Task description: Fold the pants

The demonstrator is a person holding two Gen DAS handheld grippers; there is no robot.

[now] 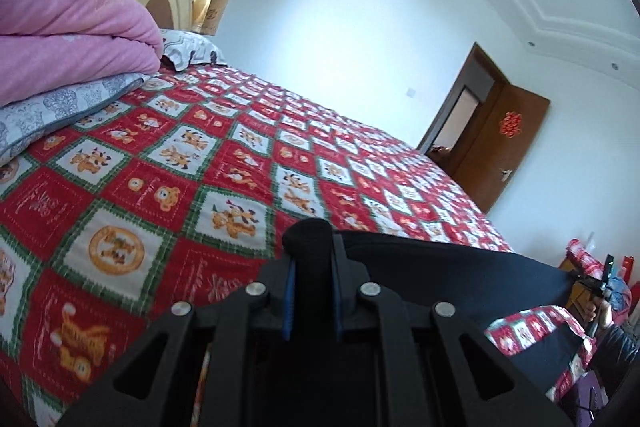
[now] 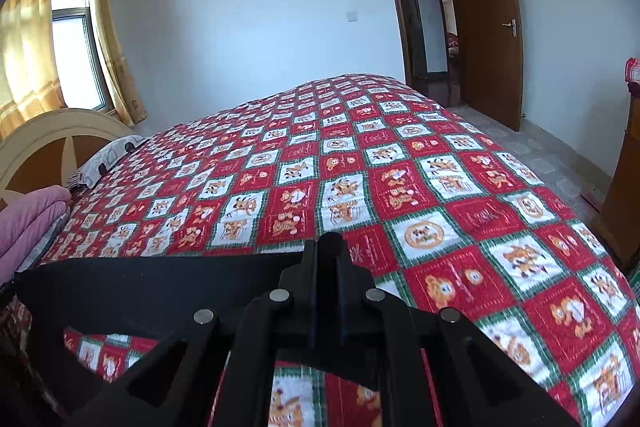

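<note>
Black pants [image 2: 152, 287] hang stretched above the near edge of the bed [image 2: 400, 155], each end pinched in a hand-held gripper, left [image 1: 312, 267] and right [image 2: 328, 279]; slack cloth could slip out mid-fold

One pants [image 2: 160, 291], two hand-held grippers [image 1: 312, 251], one bed [image 2: 400, 187].

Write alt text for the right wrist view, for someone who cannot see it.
A black two-finger gripper is shut on the edge of black fabric pants, held stretched above a bed with a red, white and green checked cartoon quilt. Behind stand a white wall, an open brown wooden door and a window with yellow curtains.
</note>
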